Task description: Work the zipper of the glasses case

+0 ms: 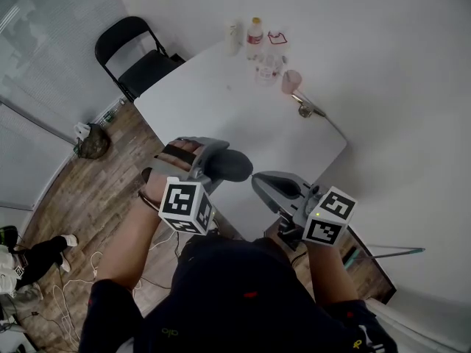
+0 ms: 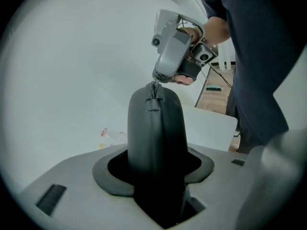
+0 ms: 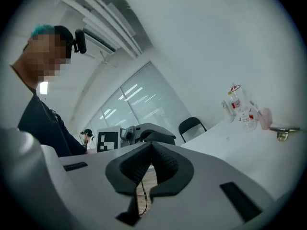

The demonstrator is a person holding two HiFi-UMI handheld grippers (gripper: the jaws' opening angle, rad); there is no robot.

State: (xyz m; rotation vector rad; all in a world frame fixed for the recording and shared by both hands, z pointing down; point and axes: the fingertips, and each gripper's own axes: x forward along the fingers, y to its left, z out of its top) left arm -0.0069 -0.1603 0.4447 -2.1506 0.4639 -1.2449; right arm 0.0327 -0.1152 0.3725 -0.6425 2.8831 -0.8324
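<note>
Glasses case (image 2: 154,128), dark, in left claw (image 2: 156,176)

No words or numbers can be read. Red labels on the bottles (image 1: 255,35) at the far end of the table (image 1: 221,101) are too small; the near marker cubes (image 1: 188,206) carry only black-and-white square patterns.

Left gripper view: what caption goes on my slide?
Left gripper clamps the dark glasses case while the right gripper pinches its zipper pull.
</note>
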